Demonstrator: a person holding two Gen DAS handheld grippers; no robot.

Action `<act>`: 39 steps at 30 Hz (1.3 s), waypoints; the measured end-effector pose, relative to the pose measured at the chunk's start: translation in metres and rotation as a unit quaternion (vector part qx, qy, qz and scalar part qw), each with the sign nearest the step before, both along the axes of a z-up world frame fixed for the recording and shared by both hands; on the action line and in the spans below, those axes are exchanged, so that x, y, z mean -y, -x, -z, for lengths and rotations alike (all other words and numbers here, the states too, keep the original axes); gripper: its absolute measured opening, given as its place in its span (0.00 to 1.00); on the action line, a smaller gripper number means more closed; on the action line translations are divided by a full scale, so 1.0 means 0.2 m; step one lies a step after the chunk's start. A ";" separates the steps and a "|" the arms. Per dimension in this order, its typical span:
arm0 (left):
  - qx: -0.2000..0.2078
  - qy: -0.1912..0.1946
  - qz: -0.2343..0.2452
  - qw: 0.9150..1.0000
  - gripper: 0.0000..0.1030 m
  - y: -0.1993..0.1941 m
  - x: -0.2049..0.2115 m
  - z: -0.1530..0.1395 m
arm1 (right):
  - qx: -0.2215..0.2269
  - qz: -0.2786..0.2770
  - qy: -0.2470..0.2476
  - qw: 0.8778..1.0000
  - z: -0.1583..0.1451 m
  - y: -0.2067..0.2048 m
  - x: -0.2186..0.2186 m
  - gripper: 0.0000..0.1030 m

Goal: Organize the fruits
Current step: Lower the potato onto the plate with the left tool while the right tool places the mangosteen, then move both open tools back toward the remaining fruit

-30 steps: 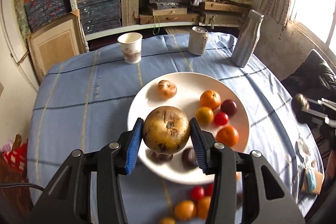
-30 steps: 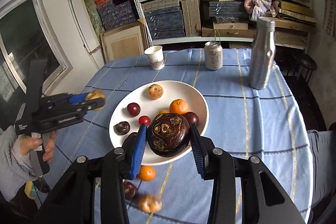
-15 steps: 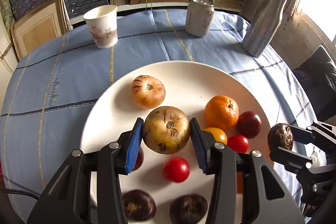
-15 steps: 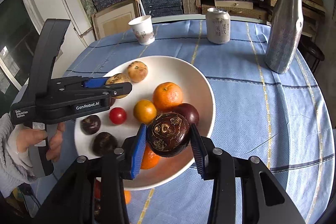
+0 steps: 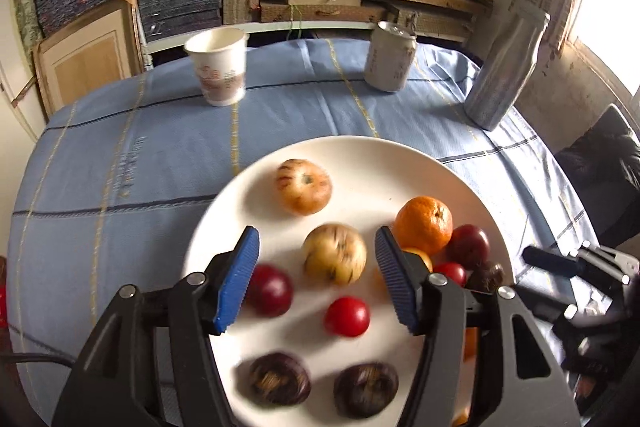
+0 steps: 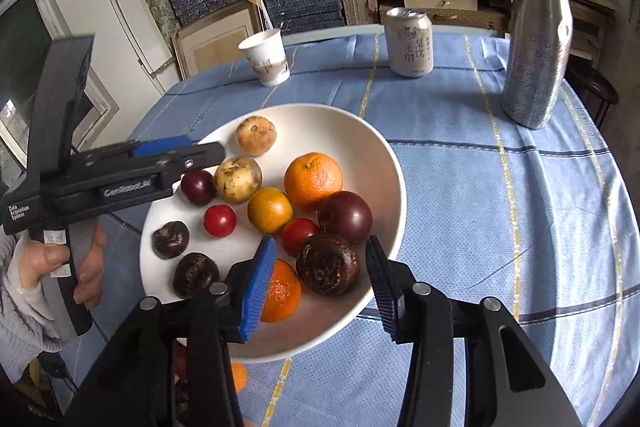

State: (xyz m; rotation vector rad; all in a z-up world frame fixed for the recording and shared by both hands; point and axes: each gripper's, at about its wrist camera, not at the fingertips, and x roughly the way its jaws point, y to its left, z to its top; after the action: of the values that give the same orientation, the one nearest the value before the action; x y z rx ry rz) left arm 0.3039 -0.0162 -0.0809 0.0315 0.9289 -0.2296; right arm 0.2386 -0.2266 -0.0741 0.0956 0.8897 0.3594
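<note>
A white plate [image 5: 360, 163] [image 6: 336, 123] on the blue tablecloth holds several fruits. My left gripper [image 5: 318, 283] is open above the plate; a pale yellow-brown fruit [image 5: 335, 254] [image 6: 238, 179] lies on the plate between its blue pads, free of them. My right gripper [image 6: 320, 291] is open at the plate's near rim; a dark purple-brown fruit [image 6: 327, 264] [image 5: 486, 275] lies on the plate between its pads. An orange [image 6: 314, 175], a dark plum [image 6: 345, 217] and red tomatoes [image 6: 219, 221] lie nearby.
A paper cup [image 5: 218, 69], a drink can [image 5: 390, 57] and a tall silver bottle [image 5: 506, 67] stand at the table's far side. Loose fruits [image 6: 238, 377] lie on the cloth by the plate's near rim. Packed shelves stand behind the table.
Both grippers have opened. The yellow-brown fruit and the dark purple-brown fruit have left the pads and now lie on the plate.
</note>
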 end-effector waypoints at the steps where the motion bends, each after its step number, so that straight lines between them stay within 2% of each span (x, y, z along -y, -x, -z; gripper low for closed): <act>1: 0.002 -0.003 -0.004 1.000 0.58 0.03 -0.02 -0.02 | 0.005 0.003 -0.002 1.000 -0.03 0.02 0.01 0.48; 5: 0.003 -0.009 -0.018 1.000 0.61 0.20 -0.13 -0.06 | 0.023 0.015 -0.011 1.000 -0.12 0.16 0.07 0.53; 9: -0.012 -0.017 -0.031 0.999 0.61 0.44 -0.22 -0.04 | 0.019 0.023 -0.016 0.999 -0.14 0.32 0.11 0.55; 17: -0.048 -0.007 -0.073 0.996 0.62 0.94 -0.35 0.06 | -0.014 0.029 -0.020 0.999 -0.06 0.68 0.16 0.56; 20: -0.053 -0.011 -0.087 0.995 0.70 1.09 -0.34 0.09 | -0.028 0.022 -0.016 0.999 -0.02 0.82 0.14 0.57; 23: -0.057 -0.013 -0.085 0.995 0.73 1.19 -0.33 0.11 | -0.044 0.009 -0.010 0.999 0.02 0.91 0.10 0.58; 27: -0.059 -0.016 -0.083 0.995 0.73 1.24 -0.30 0.12 | -0.048 -0.014 0.000 0.999 0.02 1.01 0.04 0.58; 29: -0.059 -0.018 -0.085 0.994 0.74 1.24 -0.29 0.12 | -0.039 -0.018 0.009 0.999 -0.01 1.05 0.03 0.64; 30: -0.058 -0.019 -0.086 0.994 0.75 1.24 -0.28 0.12 | -0.033 -0.018 0.012 0.999 -0.02 1.07 0.03 0.67; 39: -0.049 -0.031 -0.089 0.994 0.81 1.21 -0.26 0.14 | -0.033 0.006 0.025 0.999 -0.06 1.17 0.10 0.67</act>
State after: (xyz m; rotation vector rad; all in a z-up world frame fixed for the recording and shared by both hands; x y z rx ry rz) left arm 0.0617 0.0360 -0.1079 -0.0043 1.0309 -0.0377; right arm 0.0037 -0.2466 -0.0630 0.0682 0.9622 0.3237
